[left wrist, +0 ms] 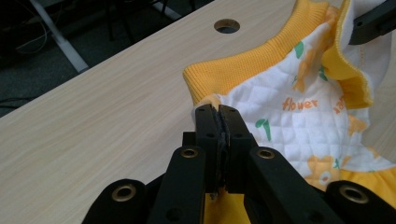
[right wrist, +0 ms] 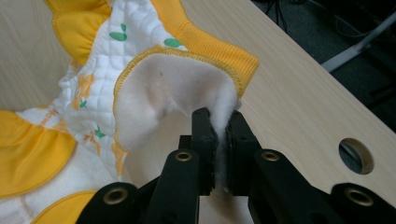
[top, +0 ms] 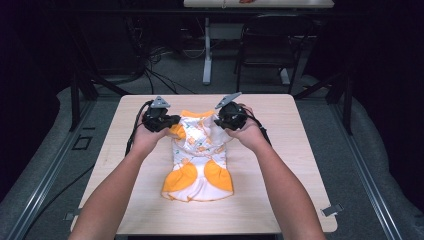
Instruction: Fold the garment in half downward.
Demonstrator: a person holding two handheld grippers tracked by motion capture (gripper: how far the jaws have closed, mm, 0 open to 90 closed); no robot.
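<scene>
A small quilted white and orange baby garment (top: 199, 160) lies on the light wooden table (top: 280, 165), collar end away from me. My left gripper (top: 170, 121) is shut on the garment's far left edge; in the left gripper view the jaws pinch the cloth (left wrist: 289, 121) beside the orange ribbed collar (left wrist: 233, 72). My right gripper (top: 220, 121) is shut on the far right edge; in the right gripper view the jaws (right wrist: 220, 122) clamp a fleecy white fold (right wrist: 177, 88) lifted off the table. The other gripper's black tip (left wrist: 373, 21) shows at the upper right of the left gripper view.
A round cable hole (left wrist: 227, 25) sits in the table near the far edge, also seen as a hole (right wrist: 357, 155) in the right gripper view. Beyond the table stand a chair (top: 265, 45) and a white table leg (top: 207, 50). Cables lie on the floor.
</scene>
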